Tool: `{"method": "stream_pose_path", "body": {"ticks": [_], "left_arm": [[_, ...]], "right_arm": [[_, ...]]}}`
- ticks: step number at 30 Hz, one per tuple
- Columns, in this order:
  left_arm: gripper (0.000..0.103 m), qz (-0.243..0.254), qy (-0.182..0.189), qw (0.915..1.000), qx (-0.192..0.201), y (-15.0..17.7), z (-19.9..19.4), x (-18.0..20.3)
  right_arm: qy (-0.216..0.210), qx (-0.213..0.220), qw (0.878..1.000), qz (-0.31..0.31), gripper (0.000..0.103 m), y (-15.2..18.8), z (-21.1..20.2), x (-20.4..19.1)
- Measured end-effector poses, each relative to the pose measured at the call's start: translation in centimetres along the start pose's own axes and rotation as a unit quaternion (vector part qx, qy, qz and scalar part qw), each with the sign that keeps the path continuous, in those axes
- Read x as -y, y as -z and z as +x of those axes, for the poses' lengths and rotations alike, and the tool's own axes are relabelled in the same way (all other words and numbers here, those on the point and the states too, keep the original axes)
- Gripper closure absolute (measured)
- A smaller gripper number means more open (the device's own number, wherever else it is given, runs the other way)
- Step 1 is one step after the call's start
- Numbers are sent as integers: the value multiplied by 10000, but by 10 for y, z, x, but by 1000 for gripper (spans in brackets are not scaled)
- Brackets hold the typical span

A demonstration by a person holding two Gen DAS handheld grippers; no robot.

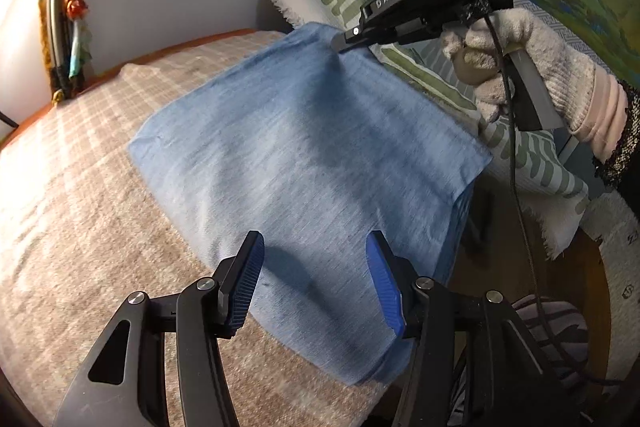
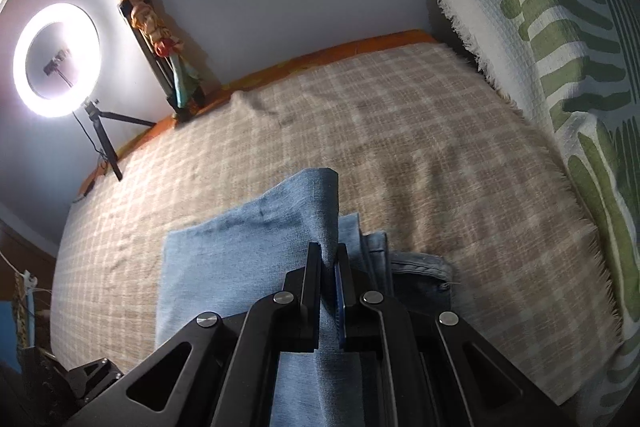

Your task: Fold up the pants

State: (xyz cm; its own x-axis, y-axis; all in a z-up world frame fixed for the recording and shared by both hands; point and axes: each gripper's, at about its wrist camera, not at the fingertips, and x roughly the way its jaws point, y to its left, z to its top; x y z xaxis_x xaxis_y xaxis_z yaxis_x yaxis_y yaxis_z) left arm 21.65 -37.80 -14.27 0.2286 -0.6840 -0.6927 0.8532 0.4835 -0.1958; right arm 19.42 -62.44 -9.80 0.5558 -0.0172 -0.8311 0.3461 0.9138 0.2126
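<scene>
Right gripper [image 2: 329, 259], clamped on a raised fold of the blue pants [image 1: 304, 155], lifts their far corner; left gripper [image 1: 316, 259] hovers with jaws apart above the near edge, gripping nothing. Pants lie folded on the checked blanket [image 1: 80, 227] beside a green-patterned cushion [image 2: 560, 47].

Left claw [image 1: 314, 273] showing black linkage arms, silver screws, ribbed blue pads. Right claw [image 1: 343, 45] wearing black housing (white "DAS" lettering, green light glowing), black cable trailing. Hand [image 1: 532, 67] wearing off-white knit glove, pink cuff, dark speckled sleeve.
</scene>
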Motion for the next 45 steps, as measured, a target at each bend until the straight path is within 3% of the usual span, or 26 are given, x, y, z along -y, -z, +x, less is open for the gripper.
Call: {"method": "stream_pose_path", "body": {"ticks": [5, 10, 11, 16, 21, 26, 30, 36, 45], "left_arm": [[51, -224, -130, 9995, 187, -9, -3, -9], [51, -248, -261, 9993, 63, -10, 8, -16], [51, -186, -292, 9994, 13, -8, 11, -15], [51, -126, -323, 9994, -41, -6, 19, -12], [51, -123, -309, 9994, -29, -7, 20, -11], [51, -166, -289, 9994, -39, -7, 17, -13], [51, -293, -265, 9992, -60, -8, 13, -19], [51, -279, -375, 9989, -37, -7, 5, -24], [51, -311, -467, 9984, 54, -5, -10, -30]], "right_arm": [[302, -109, 9993, -174, 100, 0, 10, 5], [533, -210, 9980, -264, 98, 6, 30, 9], [417, -210, 9988, -179, 97, 6, 30, 12], [93, -124, 9998, 138, 69, 14, -2, 27], [-53, -301, 9992, 268, 66, 49, -30, 31], [-296, -515, 9978, 292, 67, 87, -45, 27], [-262, -686, 9967, 348, 76, 102, -40, 26], [-179, -584, 9975, 345, 94, 104, -45, 22], [141, -488, 9986, 140, 98, 101, -62, 11]]}}
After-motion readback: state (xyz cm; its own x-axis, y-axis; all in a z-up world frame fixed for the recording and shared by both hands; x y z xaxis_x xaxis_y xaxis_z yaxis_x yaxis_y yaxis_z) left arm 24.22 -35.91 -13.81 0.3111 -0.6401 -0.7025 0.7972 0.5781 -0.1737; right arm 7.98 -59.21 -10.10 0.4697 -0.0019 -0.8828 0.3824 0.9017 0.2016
